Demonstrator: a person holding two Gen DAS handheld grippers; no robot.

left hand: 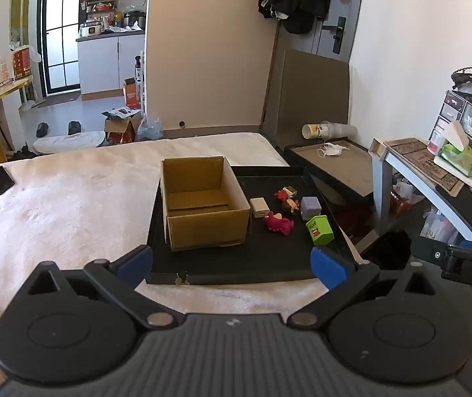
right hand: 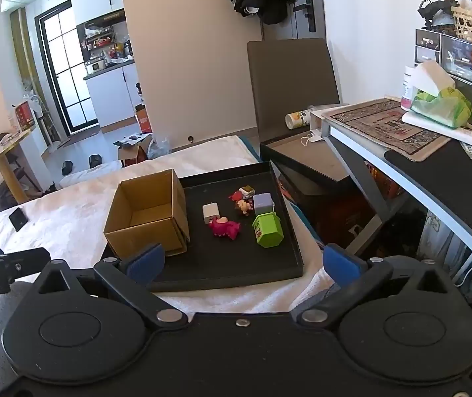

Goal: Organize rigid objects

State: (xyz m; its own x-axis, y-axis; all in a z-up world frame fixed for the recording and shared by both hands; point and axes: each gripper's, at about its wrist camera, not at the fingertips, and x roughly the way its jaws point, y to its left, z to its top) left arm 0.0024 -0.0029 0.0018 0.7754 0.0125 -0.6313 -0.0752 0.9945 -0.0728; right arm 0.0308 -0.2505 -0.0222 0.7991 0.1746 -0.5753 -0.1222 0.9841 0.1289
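Note:
A black tray lies on the white bed cover. On its left stands an open, empty cardboard box. To the right lie a white charger cube, a pink toy, a green cube, a lilac cube, a small brown figure and a red toy. My left gripper and right gripper are both open and empty, in front of the tray's near edge.
A black phone lies on the bed at the left. A low brown table with a white mask stands beyond the tray. A desk with a tissue pack stands at the right.

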